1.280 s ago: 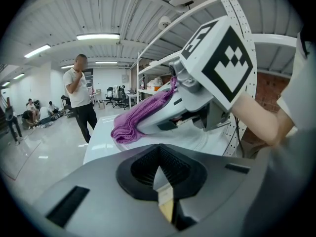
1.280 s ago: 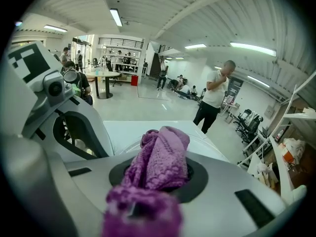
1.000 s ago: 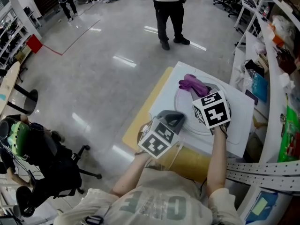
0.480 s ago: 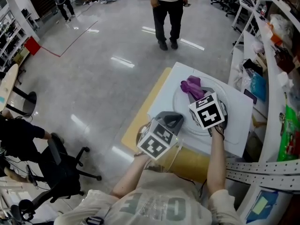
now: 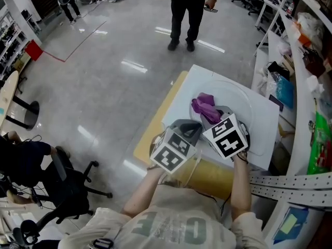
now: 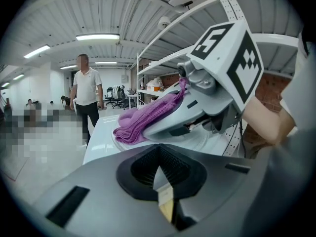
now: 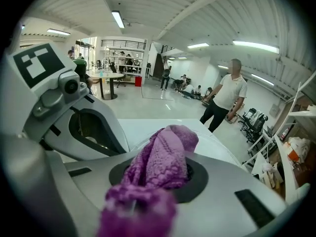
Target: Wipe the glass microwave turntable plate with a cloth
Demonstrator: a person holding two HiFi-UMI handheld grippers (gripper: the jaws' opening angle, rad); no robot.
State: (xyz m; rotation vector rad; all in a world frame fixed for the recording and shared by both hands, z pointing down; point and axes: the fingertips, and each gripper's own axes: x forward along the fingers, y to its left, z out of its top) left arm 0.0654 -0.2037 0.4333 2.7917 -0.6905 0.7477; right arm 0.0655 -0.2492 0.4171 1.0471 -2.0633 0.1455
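Observation:
The glass turntable plate point(image 5: 244, 105) lies flat on a white table point(image 5: 181, 95). My right gripper point(image 5: 213, 113) is shut on a purple cloth point(image 5: 205, 107) and presses it on the plate's near left part. In the right gripper view the cloth point(image 7: 163, 159) bulges up from between the jaws of that gripper point(image 7: 159, 179). My left gripper point(image 5: 191, 130) sits at the plate's near left rim, jaws closed to a thin slit over the clear rim. The left gripper view shows the cloth point(image 6: 143, 120) under the right gripper's body point(image 6: 207, 98), with the plate point(image 6: 206, 136) below.
A yellow board point(image 5: 155, 134) juts out under the table's left side. Shelves point(image 5: 306, 61) with bags and boxes run along the right. A person point(image 5: 189, 9) stands on the floor beyond the table. An office chair point(image 5: 67, 185) is at the lower left.
My right gripper has dragged the purple cloth from the plate's far side toward the near left, closer to the left gripper. The left gripper has stayed at the rim.

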